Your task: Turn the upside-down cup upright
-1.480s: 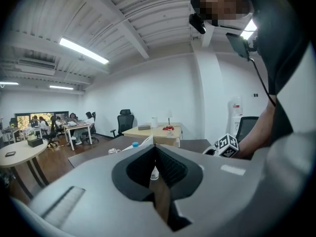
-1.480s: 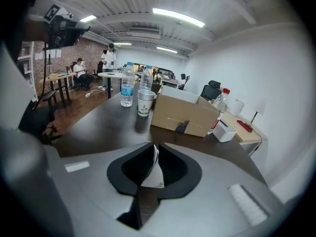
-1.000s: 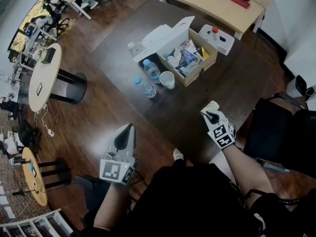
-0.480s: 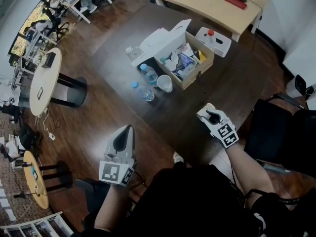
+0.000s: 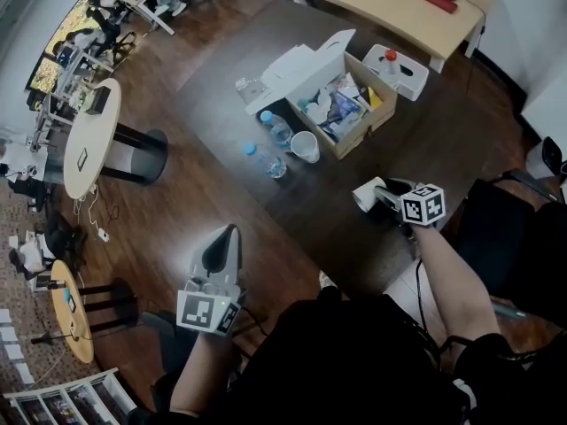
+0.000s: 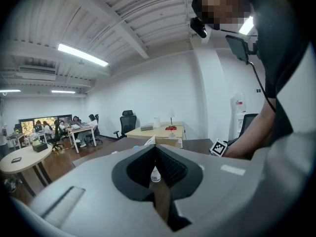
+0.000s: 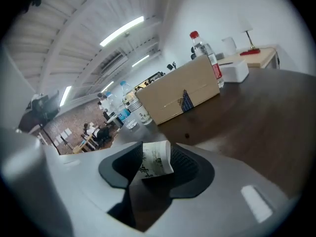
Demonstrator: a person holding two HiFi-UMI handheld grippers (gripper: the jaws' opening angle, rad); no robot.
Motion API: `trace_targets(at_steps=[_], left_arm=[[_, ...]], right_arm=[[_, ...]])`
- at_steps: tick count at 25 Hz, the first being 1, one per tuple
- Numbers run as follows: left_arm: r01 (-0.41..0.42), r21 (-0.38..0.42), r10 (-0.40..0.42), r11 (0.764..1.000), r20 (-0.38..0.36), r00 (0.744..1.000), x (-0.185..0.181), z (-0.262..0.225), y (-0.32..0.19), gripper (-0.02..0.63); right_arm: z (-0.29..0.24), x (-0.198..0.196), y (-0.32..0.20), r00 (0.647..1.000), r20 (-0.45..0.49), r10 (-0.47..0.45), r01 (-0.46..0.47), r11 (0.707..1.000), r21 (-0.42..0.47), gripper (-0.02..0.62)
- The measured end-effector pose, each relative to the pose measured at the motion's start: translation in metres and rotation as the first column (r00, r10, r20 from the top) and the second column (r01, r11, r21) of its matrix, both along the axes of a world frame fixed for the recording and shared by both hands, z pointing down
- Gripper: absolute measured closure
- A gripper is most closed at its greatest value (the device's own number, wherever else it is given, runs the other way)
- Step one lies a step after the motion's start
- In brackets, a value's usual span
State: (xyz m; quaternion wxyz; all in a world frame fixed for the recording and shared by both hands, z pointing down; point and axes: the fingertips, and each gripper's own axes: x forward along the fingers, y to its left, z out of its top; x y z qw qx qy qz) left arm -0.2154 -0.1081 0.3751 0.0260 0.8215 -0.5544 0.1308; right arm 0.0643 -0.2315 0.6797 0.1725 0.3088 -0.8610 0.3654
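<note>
White paper cup (image 7: 157,164) with dark print between the jaws of the right gripper (image 5: 372,195), right of centre in the head view, over the dark wooden bench (image 5: 310,211). Opening at this moment and spread wide, with ribbed pads just beside the cup's sides and no squeeze showing on its wall. Tilted in the right gripper view; mouth up or down not readable, nor whether resting on the bench.

Lower left of the head view: left gripper (image 5: 232,230), just outside the bench's lower-left edge, pointing toward the top of the frame. Jaws drawn together to a thin slit, gripping nothing; only a far bottle showing through the slit in the left gripper view.

Upper middle of the head view, on the bench and well apart from the right gripper: open cardboard box (image 5: 356,129) stuffed with packets. Just left of it, a second white cup (image 5: 304,146), mouth showing, beside two blue-capped water bottles (image 5: 276,128), standing upright in the right gripper view. Right of the cardboard box, a white tissue box (image 5: 403,71) with a red-capped bottle (image 5: 387,57).
</note>
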Motion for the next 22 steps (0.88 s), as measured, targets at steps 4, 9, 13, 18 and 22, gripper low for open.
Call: trace_targets(at_steps=[4,9,13,18,22], left_arm=[[0.017,-0.001,-0.017,1.000,-0.002,1.000,-0.003,-0.002,0.001,0.606],[0.007,0.002,-0.007,1.000,-0.006,1.000,0.001,-0.001,-0.003,0.606],[-0.011,0.002,0.011,1.000,-0.012,1.000,0.005,-0.002,-0.008,0.606],[-0.049,0.007,0.049,0.999,-0.017,0.999,0.016,-0.002,-0.012,0.606],[-0.071,0.010,0.072,0.997,-0.022,0.997,0.021,-0.002,-0.016,0.606]], right_arm=[[-0.003,-0.008,0.001,0.999,0.025,-0.020,0.019,1.000,0.007,0.439],[-0.009,-0.013,0.004,0.991,-0.090,-0.099,0.108,0.990,0.093,0.451],[-0.025,-0.021,0.015,0.971,-0.159,-0.181,0.207,0.965,0.164,0.498],[-0.045,-0.034,0.033,0.932,-0.224,-0.285,0.335,0.914,0.229,0.545],[-0.057,-0.043,0.047,0.893,-0.269,-0.360,0.429,0.862,0.270,0.577]])
